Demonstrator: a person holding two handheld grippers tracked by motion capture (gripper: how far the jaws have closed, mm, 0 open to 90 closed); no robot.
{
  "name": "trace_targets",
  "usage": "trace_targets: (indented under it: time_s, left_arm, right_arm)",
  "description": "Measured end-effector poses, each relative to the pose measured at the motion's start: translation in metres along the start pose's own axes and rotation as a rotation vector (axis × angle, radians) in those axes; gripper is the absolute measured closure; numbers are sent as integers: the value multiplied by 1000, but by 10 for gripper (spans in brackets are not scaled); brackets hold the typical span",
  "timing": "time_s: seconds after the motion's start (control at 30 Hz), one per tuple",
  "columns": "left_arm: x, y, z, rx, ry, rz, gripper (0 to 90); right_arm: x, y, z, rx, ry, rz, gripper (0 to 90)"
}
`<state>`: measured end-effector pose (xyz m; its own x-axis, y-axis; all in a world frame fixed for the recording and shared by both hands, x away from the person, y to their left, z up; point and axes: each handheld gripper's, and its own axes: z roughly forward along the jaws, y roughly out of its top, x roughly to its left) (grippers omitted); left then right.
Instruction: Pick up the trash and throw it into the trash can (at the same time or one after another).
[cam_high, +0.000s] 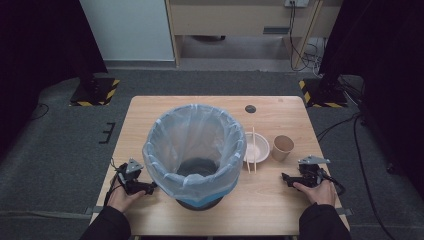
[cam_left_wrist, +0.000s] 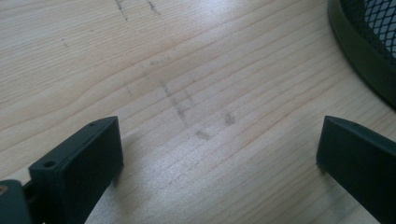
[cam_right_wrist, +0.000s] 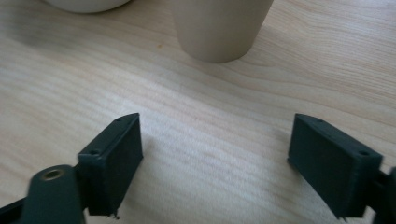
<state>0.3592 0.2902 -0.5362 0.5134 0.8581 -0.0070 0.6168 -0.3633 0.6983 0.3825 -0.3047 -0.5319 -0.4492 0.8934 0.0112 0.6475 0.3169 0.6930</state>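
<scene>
The tabletop (cam_high: 150, 115) carried everything within reach of both forearms. The bin (cam_high: 194, 150), lined with a pale blue bag (cam_high: 165, 135), was placed centrally near the front edge, apparently so that waste could be dropped in from either side. Just right of the bin stood the bowl (cam_high: 261, 145), with chopsticks (cam_high: 254, 150) laid across its rim, and the cup (cam_high: 283, 147) stood upright just beside the bowl.

The right hand-held gripper (cam_high: 286, 178) was rested on the tabletop near the cup, jaws fully apart and empty; the cup (cam_right_wrist: 219, 28) was seen directly ahead of them, which suggested it as the first pick. The left hand-held gripper (cam_high: 149, 187) was rested beside the bin base (cam_left_wrist: 359, 51), jaws likewise apart, nothing held.
</scene>
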Motion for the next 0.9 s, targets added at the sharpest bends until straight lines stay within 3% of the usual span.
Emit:
trace_targets:
  time_s: [0.2,0.33,0.4,0.43,0.5,0.9]
  left_arm:
    - [0,0,0,1,-5,5,0]
    - [0,-1,-1,0,-7,9,0]
    - [-1,-1,-1,1,-6,9,0]
    - [-1,-1,-1,1,-6,9,0]
    - [-1,-2,-1,0,-5,7,0]
    - [-4,-2,-2,-1,1,3,0]
  right_arm:
    - [2,-2,-10,15,32,-26,284]
    - [5,0,-15,-7,40,-11,282]
    - [6,1,-20,-42,35,52,268]
    - [6,1,-20,-42,35,52,268]
    - [7,2,-27,-82,44,97,292]
    - [8,13,-47,-146,53,148,295]
